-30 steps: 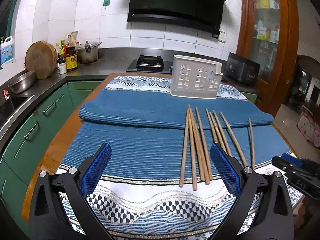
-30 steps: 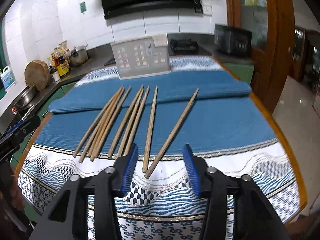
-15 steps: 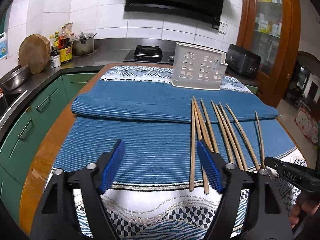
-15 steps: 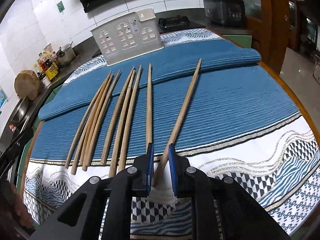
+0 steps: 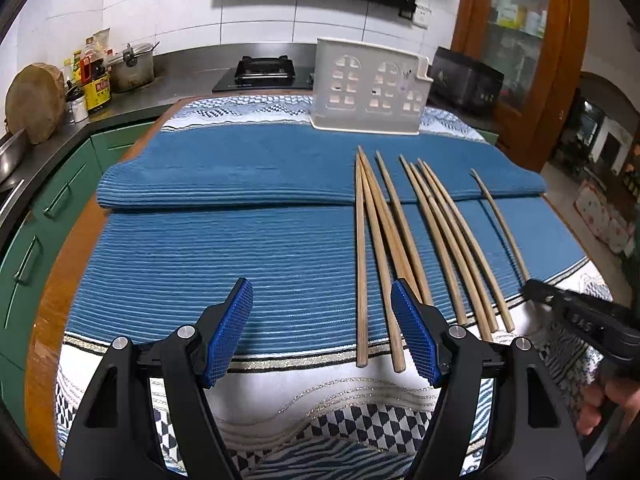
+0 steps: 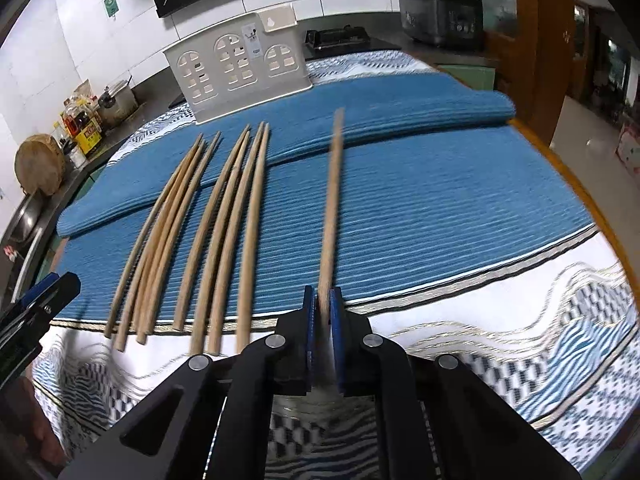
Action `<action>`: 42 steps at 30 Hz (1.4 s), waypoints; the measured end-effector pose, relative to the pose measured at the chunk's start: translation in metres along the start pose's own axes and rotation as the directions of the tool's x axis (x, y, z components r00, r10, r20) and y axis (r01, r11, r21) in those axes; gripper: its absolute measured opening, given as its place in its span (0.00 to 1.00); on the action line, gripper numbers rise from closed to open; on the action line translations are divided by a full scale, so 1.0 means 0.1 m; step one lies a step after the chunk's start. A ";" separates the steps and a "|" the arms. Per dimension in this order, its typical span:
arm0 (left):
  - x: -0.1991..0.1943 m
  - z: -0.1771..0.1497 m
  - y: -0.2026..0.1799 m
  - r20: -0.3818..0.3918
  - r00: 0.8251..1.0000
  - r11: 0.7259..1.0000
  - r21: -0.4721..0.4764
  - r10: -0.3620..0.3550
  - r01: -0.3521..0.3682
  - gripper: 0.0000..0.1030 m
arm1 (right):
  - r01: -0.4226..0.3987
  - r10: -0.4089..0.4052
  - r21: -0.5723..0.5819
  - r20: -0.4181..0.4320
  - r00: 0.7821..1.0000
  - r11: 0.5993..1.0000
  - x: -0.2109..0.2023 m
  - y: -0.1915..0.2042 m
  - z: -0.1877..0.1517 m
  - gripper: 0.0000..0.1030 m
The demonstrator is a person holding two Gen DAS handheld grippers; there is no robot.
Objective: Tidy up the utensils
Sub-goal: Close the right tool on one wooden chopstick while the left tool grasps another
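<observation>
Several wooden chopsticks [image 5: 400, 236] lie side by side on a blue striped cloth [image 5: 224, 256]; they also show in the right wrist view [image 6: 224, 220]. My right gripper [image 6: 322, 300] is shut on the near end of the rightmost chopstick [image 6: 332, 200], which looks blurred. In the left wrist view that chopstick [image 5: 500, 224] runs into my right gripper [image 5: 536, 290]. My left gripper [image 5: 322, 304] is open and empty, its right pad over the leftmost chopsticks' near ends. A white slotted utensil holder [image 5: 370, 88] stands at the table's far side and shows in the right wrist view [image 6: 236, 68].
The cloth [image 6: 460, 208] covers a wooden table [image 5: 52, 280] with a folded ridge across the middle. Green cabinets [image 5: 36, 216] and a counter with a pot [image 5: 132, 66], bottles and a chopping block [image 5: 34, 102] run along the left. A wooden cabinet [image 5: 520, 40] stands at the right.
My right gripper has closed on the rightmost chopstick and swung it straighter, away from the others. My left gripper has narrowed and moved forward and right, toward the leftmost chopsticks.
</observation>
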State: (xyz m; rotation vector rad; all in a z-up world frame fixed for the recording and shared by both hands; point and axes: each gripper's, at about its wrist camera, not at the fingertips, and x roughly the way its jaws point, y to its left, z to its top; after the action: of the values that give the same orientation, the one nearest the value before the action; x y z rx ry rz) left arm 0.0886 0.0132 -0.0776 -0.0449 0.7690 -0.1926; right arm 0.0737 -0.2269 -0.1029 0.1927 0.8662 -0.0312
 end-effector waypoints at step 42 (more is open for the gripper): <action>0.52 0.02 -0.36 -0.157 0.987 0.999 0.044 -0.013 0.020 0.09 | 0.009 0.021 -0.173 0.171 0.985 0.985 -0.56 -0.26 0.02 0.07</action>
State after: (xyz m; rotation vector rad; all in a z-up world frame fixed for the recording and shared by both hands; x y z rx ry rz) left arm 0.1212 -0.0323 -0.1079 0.0072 0.9213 -0.2311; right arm 0.0361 -0.2560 -0.0632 0.0290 0.6914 0.0329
